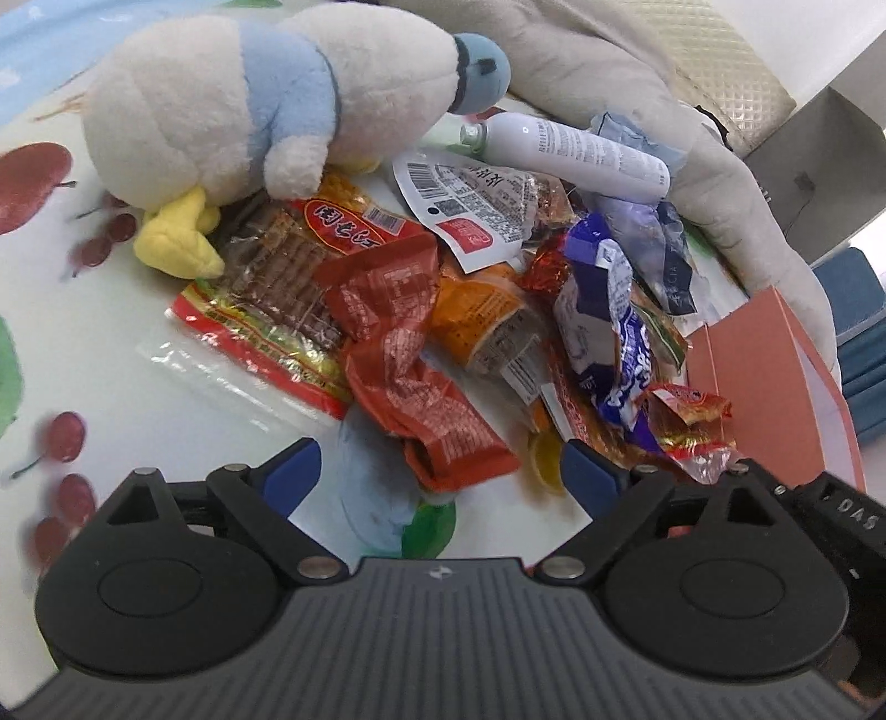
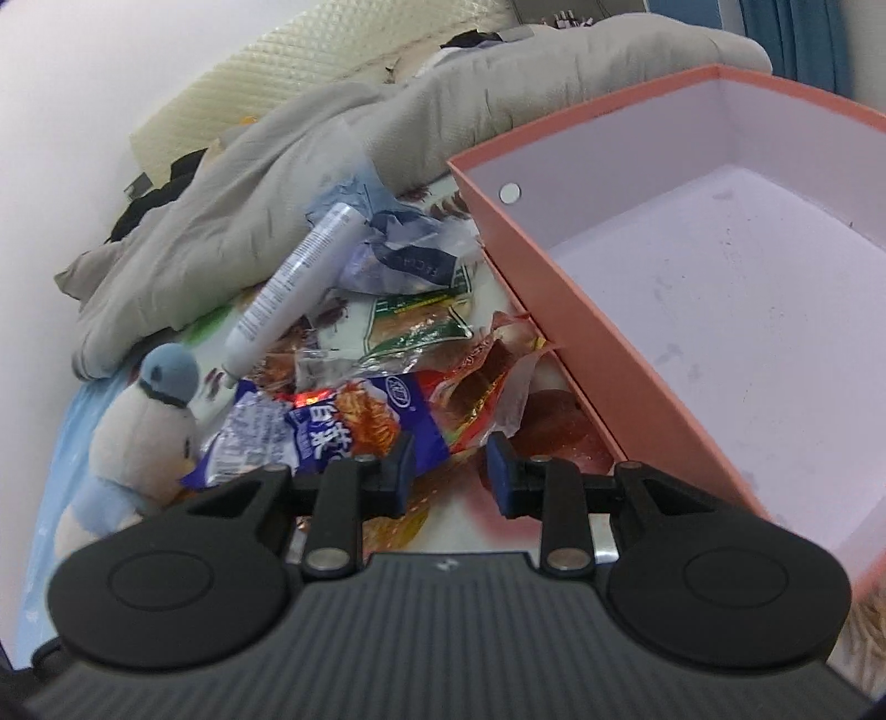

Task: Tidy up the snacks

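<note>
A tablecloth (image 1: 50, 310) printed with red cherries, apples and green leaves on white is spread beneath everything. Behind it, a rumpled grey blanket (image 2: 232, 221) is heaped, and beyond the blanket a cream quilted cushion (image 2: 221, 105) is propped against a plain white wall (image 2: 72, 94). To the right of the blanket, blue fabric (image 2: 797, 39) is seen, blurred. The scene is evenly lit, without hard shadows.

My snack wrappers (image 1: 404, 343) look glossy, crinkled foil-plastic; plush toy (image 1: 232, 105) fuzzy cloth; box (image 2: 692, 288) matt, smooth card.
</note>
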Available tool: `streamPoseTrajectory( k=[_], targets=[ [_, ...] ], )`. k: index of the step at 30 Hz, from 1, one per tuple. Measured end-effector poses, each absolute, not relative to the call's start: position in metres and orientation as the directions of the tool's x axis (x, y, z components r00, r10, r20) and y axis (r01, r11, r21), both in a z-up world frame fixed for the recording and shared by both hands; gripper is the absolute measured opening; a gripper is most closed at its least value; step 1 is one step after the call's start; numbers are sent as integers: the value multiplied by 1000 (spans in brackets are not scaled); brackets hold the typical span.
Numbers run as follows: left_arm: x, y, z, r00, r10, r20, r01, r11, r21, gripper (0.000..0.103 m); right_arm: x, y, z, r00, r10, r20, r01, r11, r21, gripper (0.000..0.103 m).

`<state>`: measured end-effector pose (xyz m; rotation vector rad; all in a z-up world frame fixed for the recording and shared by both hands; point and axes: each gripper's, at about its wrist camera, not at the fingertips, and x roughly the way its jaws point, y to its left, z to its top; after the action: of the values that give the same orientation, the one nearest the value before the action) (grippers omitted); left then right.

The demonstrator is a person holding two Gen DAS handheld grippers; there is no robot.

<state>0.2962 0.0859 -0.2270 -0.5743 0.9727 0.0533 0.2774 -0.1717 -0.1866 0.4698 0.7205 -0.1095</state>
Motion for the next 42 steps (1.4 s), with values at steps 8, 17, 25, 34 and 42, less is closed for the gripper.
streamPoseTrajectory(
  k=[8, 17, 25, 34, 42],
  targets=[
    [307, 86, -236, 586, -172, -792, -360, 820, -444, 88, 301, -167, -203, 707, -33, -707, 345, 888, 303, 34],
    [311, 88, -237, 575, -169, -800, -403, 792, -458, 74, 320, -169, -219, 673, 10, -740, 329, 891, 311, 32],
    [311, 88, -238, 566, -170, -807, -418, 785, -458, 58, 321, -164, -222, 696, -20, -717, 316, 906, 281, 22],
    [305, 97, -240, 560, -244, -792, -406, 752, -519, 51, 316, -162, -215, 731, 4, -682, 254, 926, 278, 3],
    [275, 88, -227, 550, -303, -778, -328, 779, -535, 44, 287, -162, -200, 730, 33, -682, 206, 942, 266, 3]
  ],
)
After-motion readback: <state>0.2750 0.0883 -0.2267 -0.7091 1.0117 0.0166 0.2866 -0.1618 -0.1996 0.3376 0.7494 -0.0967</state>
